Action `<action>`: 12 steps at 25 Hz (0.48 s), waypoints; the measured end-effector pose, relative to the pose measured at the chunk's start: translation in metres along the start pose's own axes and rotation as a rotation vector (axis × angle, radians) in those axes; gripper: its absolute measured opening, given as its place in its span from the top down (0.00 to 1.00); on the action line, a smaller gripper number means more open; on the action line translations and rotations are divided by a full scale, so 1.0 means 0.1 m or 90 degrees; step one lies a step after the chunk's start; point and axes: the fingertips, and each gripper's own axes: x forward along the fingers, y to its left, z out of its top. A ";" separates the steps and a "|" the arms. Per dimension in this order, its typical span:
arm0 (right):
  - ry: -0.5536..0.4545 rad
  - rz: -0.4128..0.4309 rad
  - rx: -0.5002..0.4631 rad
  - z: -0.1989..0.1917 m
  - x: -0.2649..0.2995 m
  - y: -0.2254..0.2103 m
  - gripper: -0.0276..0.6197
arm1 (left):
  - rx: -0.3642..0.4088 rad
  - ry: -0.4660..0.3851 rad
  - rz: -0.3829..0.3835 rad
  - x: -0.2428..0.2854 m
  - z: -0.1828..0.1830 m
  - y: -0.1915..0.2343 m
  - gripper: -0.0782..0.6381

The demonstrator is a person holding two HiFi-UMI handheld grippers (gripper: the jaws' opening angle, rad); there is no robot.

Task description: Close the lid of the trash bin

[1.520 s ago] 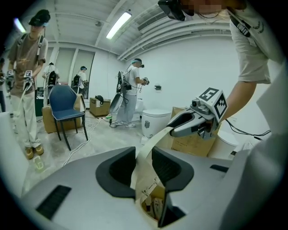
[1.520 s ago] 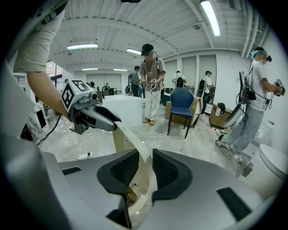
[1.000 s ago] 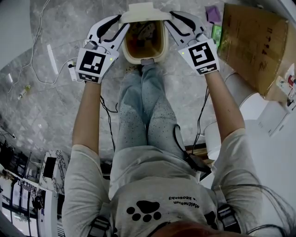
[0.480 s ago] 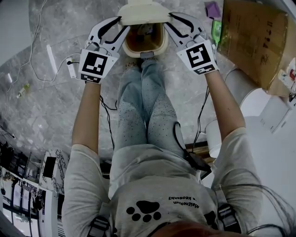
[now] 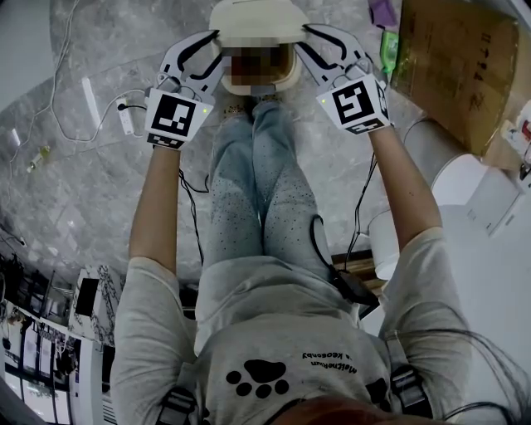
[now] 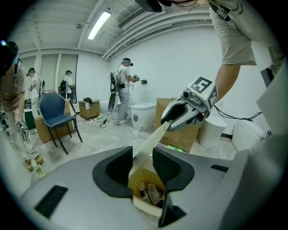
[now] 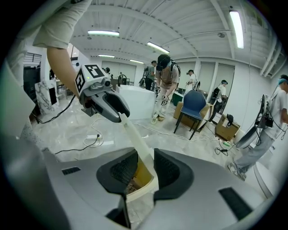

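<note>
A cream trash bin (image 5: pixel 292 73) stands on the floor in front of my knees, with rubbish inside (image 6: pixel 148 192). Its cream lid (image 5: pixel 255 20) slants over the far part of the opening. My left gripper (image 5: pixel 220 43) is shut on the lid's left edge, and my right gripper (image 5: pixel 303 37) is shut on its right edge. In the left gripper view the lid (image 6: pixel 150 139) runs from between my jaws (image 6: pixel 143 157) across to the right gripper (image 6: pixel 170 123). The right gripper view mirrors this: the lid (image 7: pixel 135 139) leads from my jaws (image 7: pixel 145 168) to the left gripper (image 7: pixel 118 117). Both pairs of jaws have just been opening slightly, with the lid between them.
A large cardboard box (image 5: pixel 452 75) and white round bins (image 5: pixel 440 158) stand to the right. A power strip with cables (image 5: pixel 126 116) lies on the floor at the left. My legs (image 5: pixel 249 191) are close to the bin. Other people and a blue chair (image 6: pixel 56 112) are farther off.
The lid has swung down toward me and covers more of the bin's opening. Both grippers have moved with it, still on its two side edges.
</note>
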 end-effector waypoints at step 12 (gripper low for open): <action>0.021 0.007 -0.045 -0.20 -0.05 0.27 0.76 | 0.045 0.030 -0.002 -0.03 -0.25 -0.27 0.70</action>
